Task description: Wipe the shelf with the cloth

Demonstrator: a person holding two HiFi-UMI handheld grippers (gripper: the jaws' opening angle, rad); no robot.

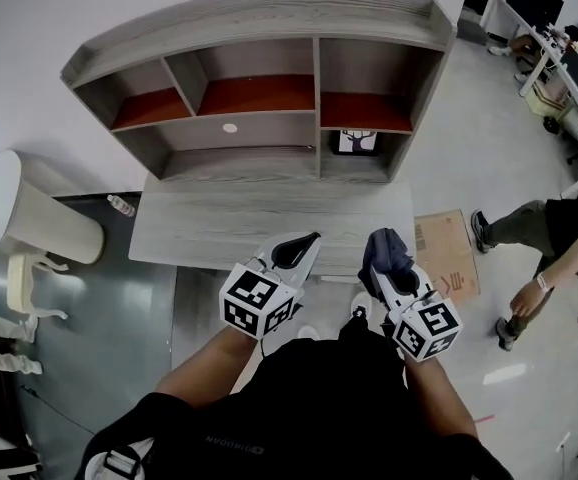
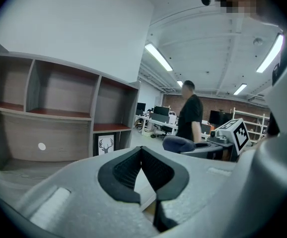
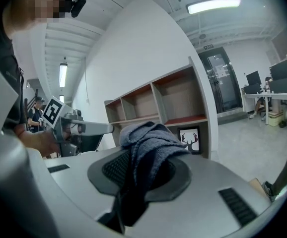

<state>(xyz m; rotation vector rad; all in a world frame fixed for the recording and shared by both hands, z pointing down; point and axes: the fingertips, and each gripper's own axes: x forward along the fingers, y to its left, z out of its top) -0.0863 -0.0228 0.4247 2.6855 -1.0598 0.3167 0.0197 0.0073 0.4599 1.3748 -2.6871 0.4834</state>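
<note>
Cloth (image 3: 151, 138): dark blue-grey terry, bunched, clamped between the jaws of the right gripper (image 3: 138, 162) and held over the front edge of the grey wood-grain surface (image 1: 209, 230), apart from the shelf (image 1: 259, 28). Left gripper (image 2: 141, 155): ribbed black pads meet at the tips with nothing between them. Shelf: curved grey laminate, red-brown boards, open compartments. We find no legible wording; a framed deer-head print (image 1: 356, 141) stands in the lower right compartment. Only the head view shows flattened cardboard (image 1: 447, 256) on the floor; only the gripper views show ceiling strip lights (image 2: 158, 57).
</note>
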